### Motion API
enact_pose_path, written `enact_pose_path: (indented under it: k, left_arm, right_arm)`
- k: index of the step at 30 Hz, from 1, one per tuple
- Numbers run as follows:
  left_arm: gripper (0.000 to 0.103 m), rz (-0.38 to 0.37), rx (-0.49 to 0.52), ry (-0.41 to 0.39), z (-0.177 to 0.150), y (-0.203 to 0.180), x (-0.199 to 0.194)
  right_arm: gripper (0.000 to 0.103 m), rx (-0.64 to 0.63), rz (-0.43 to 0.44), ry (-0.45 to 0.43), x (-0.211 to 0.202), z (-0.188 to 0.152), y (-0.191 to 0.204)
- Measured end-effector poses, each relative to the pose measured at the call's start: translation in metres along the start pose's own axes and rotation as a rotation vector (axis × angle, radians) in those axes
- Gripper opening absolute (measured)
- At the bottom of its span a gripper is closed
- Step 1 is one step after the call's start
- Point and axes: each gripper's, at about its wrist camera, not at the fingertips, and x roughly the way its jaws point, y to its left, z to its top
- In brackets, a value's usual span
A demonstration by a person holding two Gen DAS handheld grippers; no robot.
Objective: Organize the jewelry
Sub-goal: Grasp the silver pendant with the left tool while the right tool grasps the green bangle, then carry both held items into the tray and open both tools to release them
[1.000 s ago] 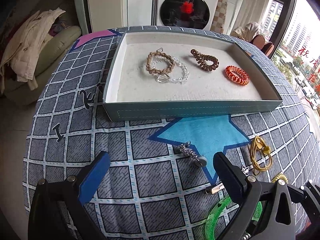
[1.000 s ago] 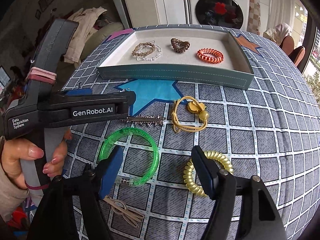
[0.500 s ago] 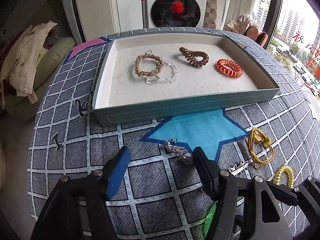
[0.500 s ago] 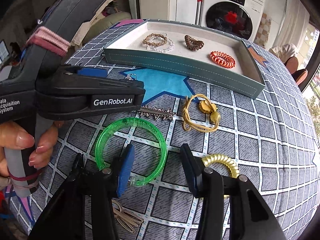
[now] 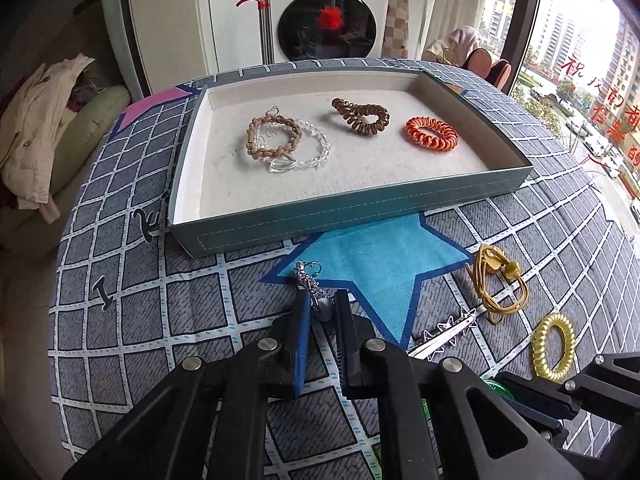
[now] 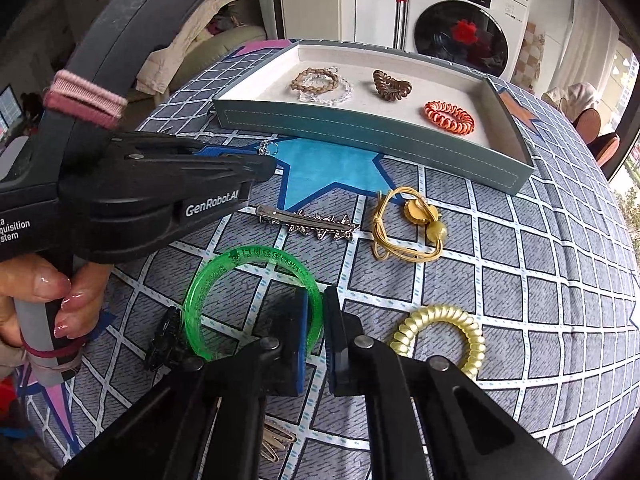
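A teal tray (image 5: 360, 216) (image 6: 360, 132) holds a brown braided bracelet (image 5: 274, 138), a clear bead bracelet (image 5: 316, 152), a brown coil tie (image 5: 362, 116) and an orange coil tie (image 5: 432, 134). My left gripper (image 5: 322, 306) is shut on a silver drop earring (image 5: 314, 290) lying on the blue star. My right gripper (image 6: 316, 308) is shut on the rim of a green bangle (image 6: 224, 276) on the cloth.
On the checked cloth lie a gold cord hair tie (image 6: 404, 228) (image 5: 496, 284), a silver star hair clip (image 6: 308, 222) (image 5: 448, 332), a yellow coil tie (image 6: 440, 332) (image 5: 554, 346) and a tan clip (image 6: 276, 444). A washing machine (image 5: 328, 12) stands behind the table.
Both grippers have closed from wide open: the left around the silver earring, the right onto the green bangle's rim. Both moved forward and lower toward the cloth.
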Motion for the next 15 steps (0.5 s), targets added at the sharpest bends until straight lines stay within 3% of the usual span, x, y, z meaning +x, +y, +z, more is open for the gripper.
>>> enact_pose_path:
  k: [15]
  left_arm:
    - [0.032,-0.052,-0.062,-0.077,0.001,0.022,-0.035]
  right_arm:
    - [0.008,0.075,0.031,-0.048,-0.026,0.006,-0.022]
